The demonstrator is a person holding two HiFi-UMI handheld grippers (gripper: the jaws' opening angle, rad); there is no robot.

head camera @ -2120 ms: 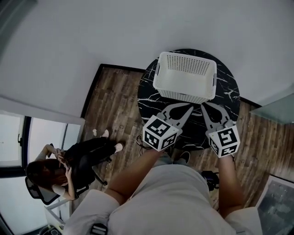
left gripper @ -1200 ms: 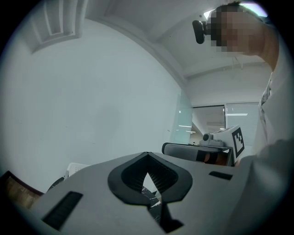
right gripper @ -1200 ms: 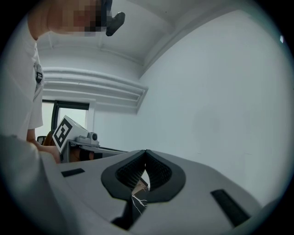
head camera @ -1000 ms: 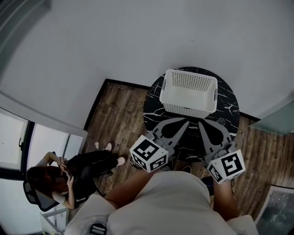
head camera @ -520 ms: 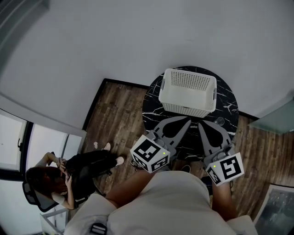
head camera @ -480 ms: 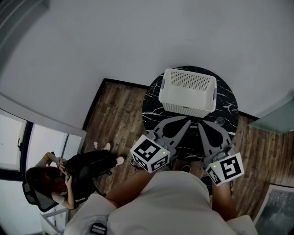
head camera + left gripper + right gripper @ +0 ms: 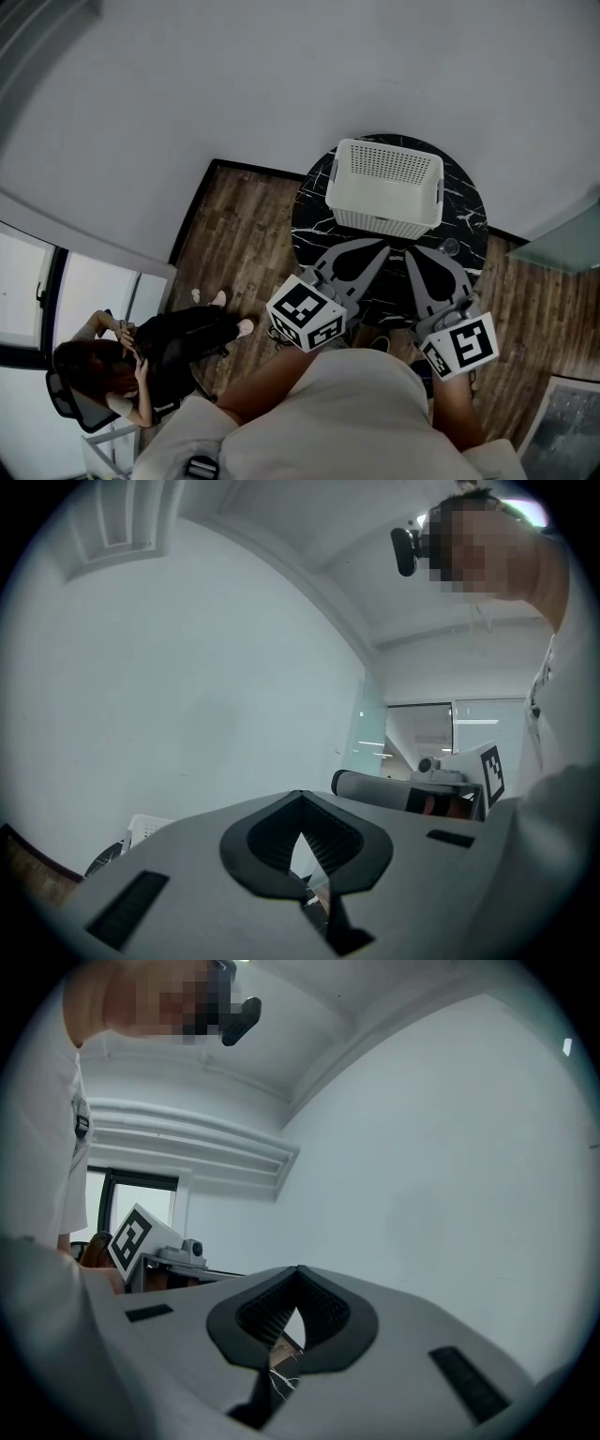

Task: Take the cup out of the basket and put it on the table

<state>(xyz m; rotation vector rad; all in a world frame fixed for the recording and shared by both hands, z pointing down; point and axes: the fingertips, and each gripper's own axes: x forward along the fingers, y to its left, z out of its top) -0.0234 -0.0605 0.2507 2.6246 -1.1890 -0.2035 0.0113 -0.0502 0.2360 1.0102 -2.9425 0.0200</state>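
Head view: left gripper (image 7: 379,248), right gripper (image 7: 413,254) closed, empty; cup (image 7: 450,247) on table (image 7: 312,199) near basket (image 7: 380,218).

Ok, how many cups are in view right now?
1. What looks like a small clear cup stands on the black table, just off the white basket's near right corner. The basket looks empty, though its near wall may hide some floor.
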